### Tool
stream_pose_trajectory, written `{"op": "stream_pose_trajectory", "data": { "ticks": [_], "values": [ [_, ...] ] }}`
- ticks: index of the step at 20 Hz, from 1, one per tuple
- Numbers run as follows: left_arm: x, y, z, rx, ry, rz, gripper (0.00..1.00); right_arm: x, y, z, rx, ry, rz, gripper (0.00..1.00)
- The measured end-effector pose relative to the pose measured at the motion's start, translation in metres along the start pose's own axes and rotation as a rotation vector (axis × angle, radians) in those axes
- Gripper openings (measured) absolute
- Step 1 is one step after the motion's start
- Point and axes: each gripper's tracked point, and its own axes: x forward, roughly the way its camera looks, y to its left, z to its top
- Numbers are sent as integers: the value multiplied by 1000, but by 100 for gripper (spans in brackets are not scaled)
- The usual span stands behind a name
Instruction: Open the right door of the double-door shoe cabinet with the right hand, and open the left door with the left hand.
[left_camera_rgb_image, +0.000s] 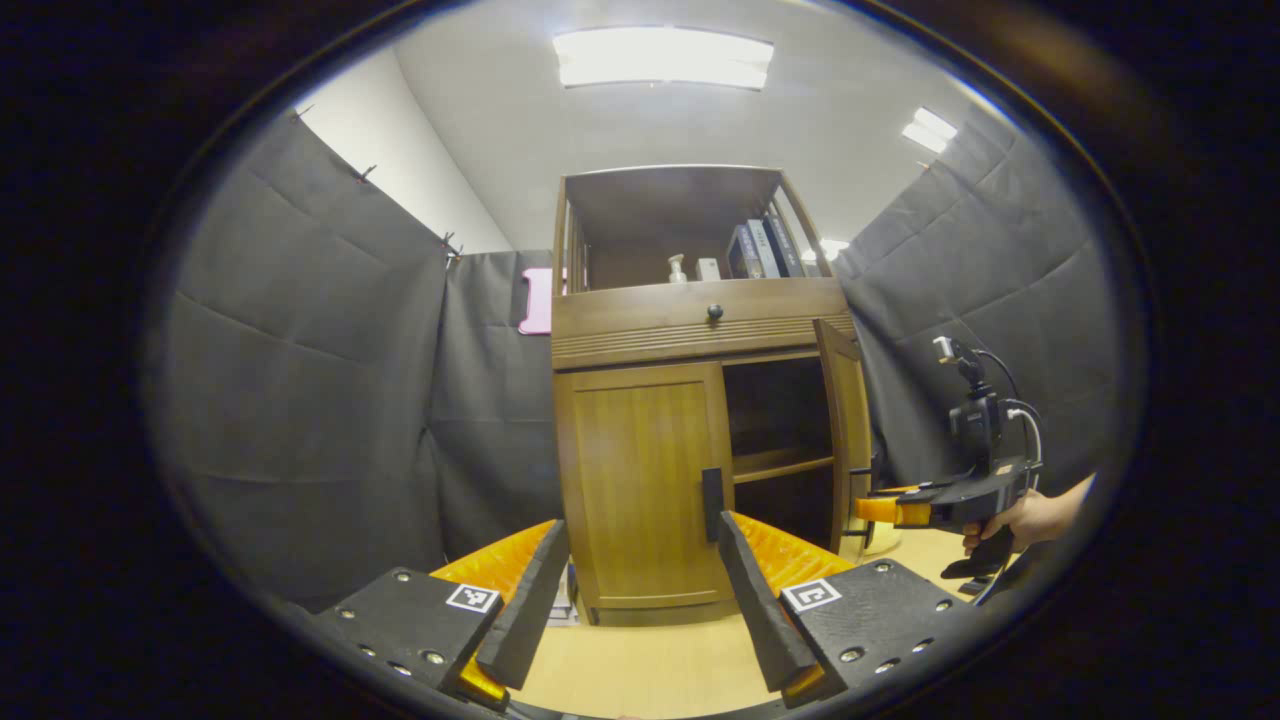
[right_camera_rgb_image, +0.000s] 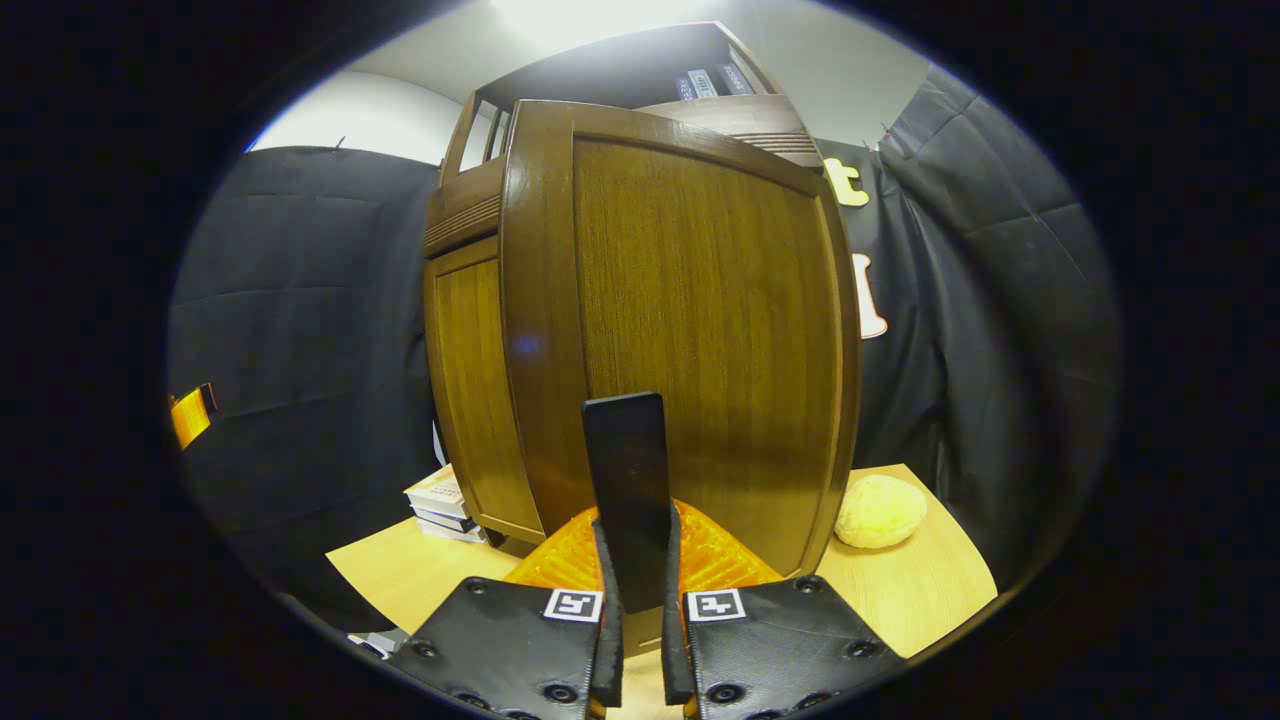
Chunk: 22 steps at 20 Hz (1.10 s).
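In the left gripper view, the shoe cabinet (left_camera_rgb_image: 700, 400) is being seen head-on: the left door (left_camera_rgb_image: 640, 480) is sitting closed, its dark handle (left_camera_rgb_image: 711, 503) between the spread fingers of the left gripper (left_camera_rgb_image: 640, 590), not touching. The right door (left_camera_rgb_image: 845, 440) is standing swung open, the right gripper (left_camera_rgb_image: 868, 508) being held by a hand (left_camera_rgb_image: 1030, 520) at its edge. In the right gripper view, the fingers (right_camera_rgb_image: 607, 610) are being pressed onto the right door's handle (right_camera_rgb_image: 627, 490) (a yellow sponge-like lump (right_camera_rgb_image: 880, 510) is lying on the tabletop (right_camera_rgb_image: 930, 590) beside).

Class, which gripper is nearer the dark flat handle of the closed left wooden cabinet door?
Left. The left gripper is open and faces the dark flat handle; the right gripper grips the open right door's handle.
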Motion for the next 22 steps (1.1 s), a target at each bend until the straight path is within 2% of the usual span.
{"op": "stream_pose_trajectory", "data": {
  "ticks": [6, 7, 9, 16, 18, 19, 22],
  "values": [
    [6, -2, -1, -8, 1, -56, 88, -25, -21, -1, -6, 0, -28, 14],
    [8, 0, -1, -9, 1, -64, 88, -29, -26, -3, -3, -2, -35, 17],
    [8, 4, 4, -13, -5, -80, 88, -38, -36, -3, 2, -4, -52, 13],
    [17, 5, 5, -22, -10, -135, 88, -63, -72, -6, -2, -7, -107, 13],
    [19, 3, 4, -19, -9, -144, 87, -67, -79, -6, -3, -8, -120, 17],
    [21, 1, 3, -18, -7, -148, 87, -69, -83, -6, -2, -9, -124, 13],
    [22, -1, 0, -19, -3, -155, 87, -74, -95, -6, -3, -12, -136, 12]
  ]
}}
